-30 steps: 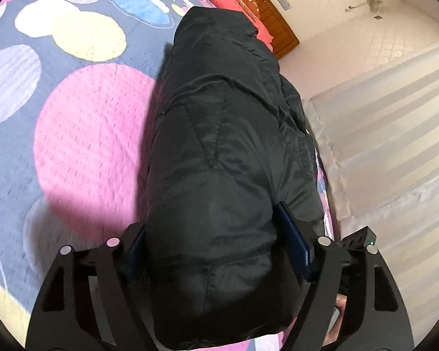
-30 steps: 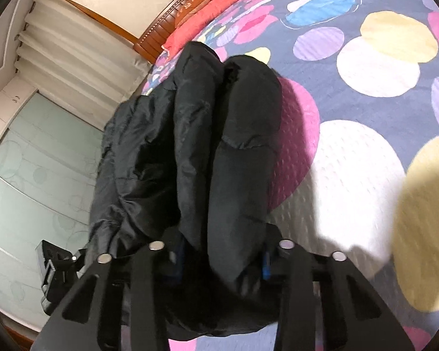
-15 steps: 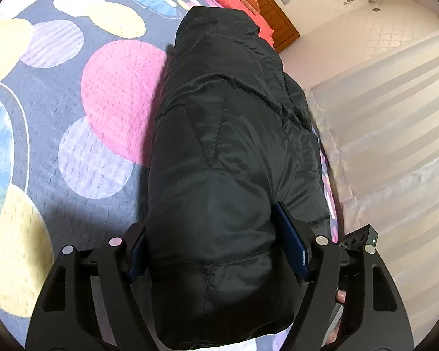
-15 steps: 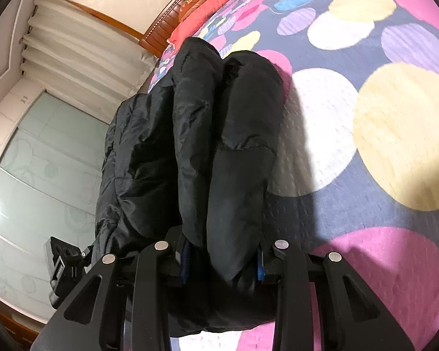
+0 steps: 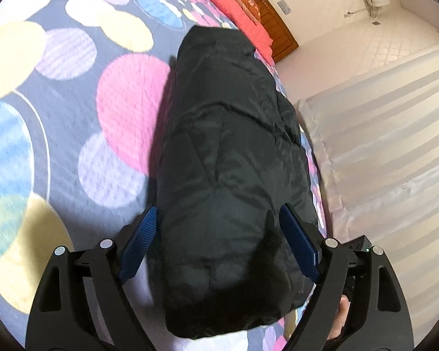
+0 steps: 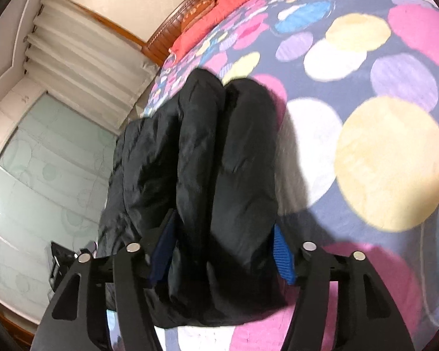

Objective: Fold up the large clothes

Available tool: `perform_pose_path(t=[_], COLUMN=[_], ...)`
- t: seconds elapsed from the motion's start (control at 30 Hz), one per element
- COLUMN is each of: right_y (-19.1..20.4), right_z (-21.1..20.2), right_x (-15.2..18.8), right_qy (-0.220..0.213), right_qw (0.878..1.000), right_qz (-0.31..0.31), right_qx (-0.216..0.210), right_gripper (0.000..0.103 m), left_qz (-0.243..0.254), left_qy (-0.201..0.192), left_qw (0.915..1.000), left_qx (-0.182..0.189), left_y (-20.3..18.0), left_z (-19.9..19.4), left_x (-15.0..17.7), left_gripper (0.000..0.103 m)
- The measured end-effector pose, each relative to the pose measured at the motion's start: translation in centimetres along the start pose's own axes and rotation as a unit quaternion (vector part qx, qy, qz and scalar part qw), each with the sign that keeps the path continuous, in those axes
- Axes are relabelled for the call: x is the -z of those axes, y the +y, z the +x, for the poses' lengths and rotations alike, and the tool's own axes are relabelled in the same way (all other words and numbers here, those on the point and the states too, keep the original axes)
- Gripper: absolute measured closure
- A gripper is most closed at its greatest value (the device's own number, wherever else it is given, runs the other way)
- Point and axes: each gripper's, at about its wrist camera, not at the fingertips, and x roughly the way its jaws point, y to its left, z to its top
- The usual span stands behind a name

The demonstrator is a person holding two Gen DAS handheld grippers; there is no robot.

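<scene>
Bedroom surroundings are seen from both wrists: a bed under a spotted quilt (image 5: 58,122), pale curtains (image 5: 380,134) at 3 o'clock in the left view, a wooden headboard (image 5: 266,8) and red pillows (image 5: 234,8) at 12 o'clock.

From the left gripper (image 5: 219,234) outward, blue pads (image 5: 139,245) are seen on either side of the near end of a black puffer coat (image 5: 228,152). Its jaws are opening: a sliver of quilt shows between the 9 o'clock pad and the fabric, and the 3 o'clock pad seems to be just leaving it, so nothing appears to be clamped. Part of a hand (image 5: 341,318) is glimpsed at 5 o'clock behind the frame.

The right gripper (image 6: 222,251) is likewise opening, with two padded folds of the coat (image 6: 219,161) between its pads (image 6: 282,256). The fabric bulges against them, but no squeeze is evident. The other gripper's body is seen at 8 o'clock.

The coat lies on the quilt as a long, thick bundle running from 6 towards 12 o'clock, close to the bed edge on the curtain side. It has probably been set down here so that the bulk is carried by the mattress while the grip is let go.

The fold looks nearly finished. Puffed filling tends to spring back, so the layers may loosen once both sets of pads are clear; a straight pull back along the bundle would probably disturb it least.
</scene>
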Motion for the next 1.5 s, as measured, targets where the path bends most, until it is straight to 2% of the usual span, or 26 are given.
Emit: perform_pose_path(t=[0.1, 0.27, 0.37, 0.53, 0.67, 0.7, 0.73, 0.83, 1.0, 1.37, 1.5], right_y=[-0.1, 0.4, 0.7, 0.4, 0.7, 0.6, 0.6, 0.2, -0.5, -0.8, -1.0], right_z=[0.7, 2.4, 1.6, 1.4, 3.5, 4.0, 4.3, 4.2, 4.1, 4.5, 4.5], right_x=[-1.0, -2.4, -2.2, -2.9, -3.7, -3.7, -3.6, -3.0, -2.6, -2.0, -2.0], right_qy=[0.001, 0.007, 0.004, -0.013, -0.008, 0.0, 0.003, -0.001, -0.002, -0.007, -0.007], right_qw=[1.0, 0.999, 0.998, 0.999, 0.999, 0.999, 0.999, 0.998, 0.998, 0.999, 0.999], right_qz=[0.011, -0.005, -0.023, -0.019, -0.027, -0.026, -0.024, -0.021, -0.008, -0.001, 0.006], right_qx=[-0.007, 0.042, 0.055, 0.048, 0.041, 0.041, 0.043, 0.055, 0.055, 0.051, 0.049], right_gripper=[0.038, 0.037, 0.036, 0.034, 0.032, 0.035, 0.052, 0.066, 0.069, 0.068, 0.064], left_qz=[-0.002, 0.025, 0.021, 0.018, 0.018, 0.021, 0.025, 0.034, 0.05, 0.045, 0.046], left_qy=[-0.008, -0.005, -0.004, -0.004, -0.002, -0.001, 0.0, 0.006, 0.006, 0.003, 0.0], left_qw=[1.0, 0.9992, 0.9993, 0.9994, 0.9992, 0.9989, 0.9987, 0.998, 0.9961, 0.9965, 0.9965], left_qx=[0.0, -0.032, -0.03, -0.029, -0.036, -0.041, -0.045, -0.054, -0.072, -0.071, -0.07], left_y=[-0.2, -1.5, -1.7, -1.4, -1.8, -2.0, -2.1, -2.3, -2.9, -2.5, -2.4], left_z=[0.4, 2.3, 2.3, 2.5, 2.9, 3.0, 3.1, 3.5, 4.2, 4.6, 4.5], left_x=[-0.6, -1.6, -1.4, -1.1, -1.3, -1.3, -1.3, -1.3, -1.0, -0.8, -0.7], left_gripper=[0.019, 0.019, 0.018, 0.017, 0.017, 0.017, 0.017, 0.017, 0.017, 0.017, 0.017])
